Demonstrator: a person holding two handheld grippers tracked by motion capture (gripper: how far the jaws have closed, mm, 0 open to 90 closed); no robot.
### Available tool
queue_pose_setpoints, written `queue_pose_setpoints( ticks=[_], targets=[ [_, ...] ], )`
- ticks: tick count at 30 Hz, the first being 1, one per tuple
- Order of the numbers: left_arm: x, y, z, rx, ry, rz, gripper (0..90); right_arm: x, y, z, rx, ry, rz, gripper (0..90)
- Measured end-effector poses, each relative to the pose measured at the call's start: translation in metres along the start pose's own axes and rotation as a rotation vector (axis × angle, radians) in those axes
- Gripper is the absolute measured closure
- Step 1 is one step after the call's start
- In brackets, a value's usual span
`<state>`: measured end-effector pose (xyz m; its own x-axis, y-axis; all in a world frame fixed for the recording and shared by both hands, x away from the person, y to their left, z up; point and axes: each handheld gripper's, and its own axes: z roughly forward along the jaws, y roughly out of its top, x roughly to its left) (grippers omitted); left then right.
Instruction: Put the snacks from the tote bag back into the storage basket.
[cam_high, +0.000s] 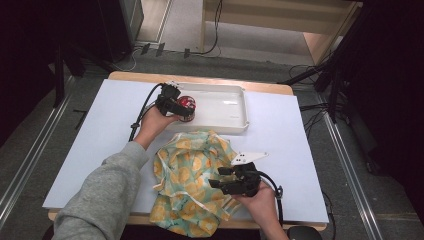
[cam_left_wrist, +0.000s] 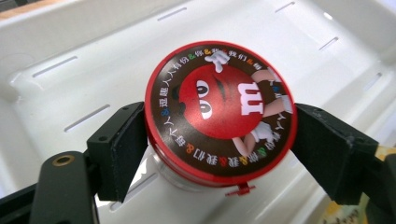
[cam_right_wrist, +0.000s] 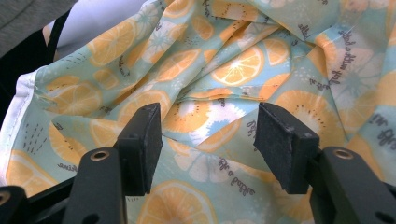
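White table top (cam_high: 300, 145) spreads wide around the left claw (cam_high: 181, 108). Well beyond that claw stands pale wooden furniture (cam_high: 280, 20), with black cables (cam_high: 212, 45) on the grey floor (cam_high: 250, 67) (metal rails (cam_high: 30, 160) run alongside).

The white tray's rim (cam_high: 220, 127) and the crumpled cloth (cam_high: 192, 165) crowd mid-table; the table's left side (cam_high: 100, 130) lies bare.

Small round clear-walled candy jar with red printed cartoon lid (cam_left_wrist: 218, 109), upright, frame centre, inside white plastic tray (cam_left_wrist: 70, 42). Crumpled teal cloth with orange-slice print (cam_high: 192, 180), lower centre.
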<state>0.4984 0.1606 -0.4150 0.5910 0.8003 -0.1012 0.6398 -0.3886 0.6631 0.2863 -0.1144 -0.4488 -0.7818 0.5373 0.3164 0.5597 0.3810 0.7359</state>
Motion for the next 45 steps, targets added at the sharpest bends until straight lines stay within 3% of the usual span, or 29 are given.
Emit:
queue_pose_setpoints(
  ticks=[5, 17, 23, 27, 29, 34, 45],
  targets=[
    [-0.001, 0.001, -0.013, -0.023, 0.000, 0.008, 24.5, 0.000, 0.000, 0.000, 0.001, 0.000, 0.001, 42.3],
    [-0.005, -0.005, -0.040, -0.052, -0.018, 0.028, 43.8, 0.001, 0.000, 0.001, 0.003, -0.001, 0.000, 42.3],
    [-0.011, -0.010, -0.048, -0.043, -0.051, 0.051, 60.9, 0.001, 0.000, 0.001, 0.004, -0.001, -0.003, 42.3],
    [-0.014, -0.014, -0.049, -0.032, -0.091, 0.072, 80.8, 0.001, 0.000, 0.001, 0.004, -0.001, -0.001, 42.3],
    [-0.016, -0.016, -0.048, -0.026, -0.101, 0.082, 85.7, 0.001, 0.000, 0.001, 0.005, 0.000, -0.001, 42.3],
    [-0.020, -0.019, -0.040, -0.014, -0.123, 0.087, 90.0, 0.002, 0.000, 0.002, 0.007, -0.002, 0.000, 42.6],
    [-0.021, -0.021, -0.026, -0.010, -0.116, 0.077, 90.0, 0.004, 0.000, 0.001, 0.002, 0.002, -0.013, 42.8]
  ],
)
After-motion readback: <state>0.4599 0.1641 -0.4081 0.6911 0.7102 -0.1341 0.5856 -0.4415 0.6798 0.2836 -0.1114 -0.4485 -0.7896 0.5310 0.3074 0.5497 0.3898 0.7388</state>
